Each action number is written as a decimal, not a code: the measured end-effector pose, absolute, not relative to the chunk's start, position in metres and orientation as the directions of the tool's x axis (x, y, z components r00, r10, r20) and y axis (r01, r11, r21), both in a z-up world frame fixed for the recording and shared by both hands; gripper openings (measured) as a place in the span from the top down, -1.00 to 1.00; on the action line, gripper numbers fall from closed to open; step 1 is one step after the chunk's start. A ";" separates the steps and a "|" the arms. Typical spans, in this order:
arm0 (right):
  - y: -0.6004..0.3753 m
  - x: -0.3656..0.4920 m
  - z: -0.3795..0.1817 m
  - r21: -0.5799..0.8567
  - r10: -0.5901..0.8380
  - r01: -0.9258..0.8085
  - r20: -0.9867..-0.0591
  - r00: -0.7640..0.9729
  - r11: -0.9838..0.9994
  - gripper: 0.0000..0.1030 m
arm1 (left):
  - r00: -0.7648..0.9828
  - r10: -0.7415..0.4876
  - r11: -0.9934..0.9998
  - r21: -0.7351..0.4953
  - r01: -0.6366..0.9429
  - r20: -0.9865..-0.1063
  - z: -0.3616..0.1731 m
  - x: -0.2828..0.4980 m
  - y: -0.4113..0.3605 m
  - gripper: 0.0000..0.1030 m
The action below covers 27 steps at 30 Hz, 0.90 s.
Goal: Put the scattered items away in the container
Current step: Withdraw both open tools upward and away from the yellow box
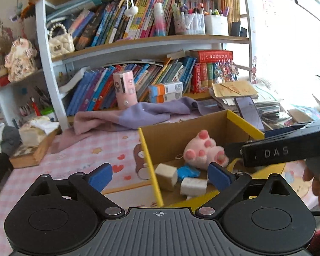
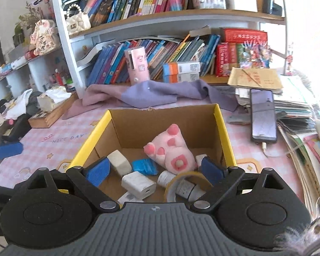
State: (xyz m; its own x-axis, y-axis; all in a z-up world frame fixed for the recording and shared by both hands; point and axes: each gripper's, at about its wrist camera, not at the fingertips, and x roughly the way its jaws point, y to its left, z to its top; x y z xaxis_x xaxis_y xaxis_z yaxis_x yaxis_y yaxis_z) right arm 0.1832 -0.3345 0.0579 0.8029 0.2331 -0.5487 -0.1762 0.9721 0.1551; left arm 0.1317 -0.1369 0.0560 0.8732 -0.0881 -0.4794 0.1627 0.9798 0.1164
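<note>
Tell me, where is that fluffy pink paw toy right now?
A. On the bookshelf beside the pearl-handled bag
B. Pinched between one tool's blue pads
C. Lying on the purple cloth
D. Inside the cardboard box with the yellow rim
D. The pink paw toy lies inside the cardboard box, among a charger and a tape roll, and neither gripper's pads touch it.

A white-framed bookshelf [image 2: 138, 21] (crammed with leaning books) backs the pink checked surface [image 2: 53, 136], with glaring daylight at its right edge.
</note>
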 end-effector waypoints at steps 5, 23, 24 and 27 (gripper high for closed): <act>-0.318 0.146 0.056 0.120 0.184 -0.141 -0.554 0.812 0.983 -0.81 | 0.875 -0.080 0.988 0.075 0.131 -0.478 0.051 0.101 -0.113 -0.95; -0.253 0.025 0.029 0.050 0.123 -0.120 -0.656 0.745 0.992 -0.82 | 0.807 -0.034 0.999 -0.019 0.028 -0.589 0.022 0.006 -0.042 -0.95; -0.251 0.023 0.028 0.051 0.122 -0.118 -0.664 0.738 0.992 -0.82 | 0.802 -0.029 1.000 -0.018 0.023 -0.597 0.021 0.003 -0.040 -0.95; -0.246 0.019 0.024 0.055 0.112 -0.102 -0.686 0.719 0.993 -0.82 | 0.786 -0.010 1.000 -0.004 0.009 -0.618 0.019 -0.002 -0.035 -0.95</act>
State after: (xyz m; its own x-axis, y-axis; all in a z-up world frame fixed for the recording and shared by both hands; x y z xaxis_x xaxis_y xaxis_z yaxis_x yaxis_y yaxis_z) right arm 0.0186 -0.2464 0.0238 0.7189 0.1119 -0.6860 -0.1023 0.9932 0.0547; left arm -0.0022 -0.0353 0.0189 0.7861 -0.0100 -0.6180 0.0093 0.9999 -0.0043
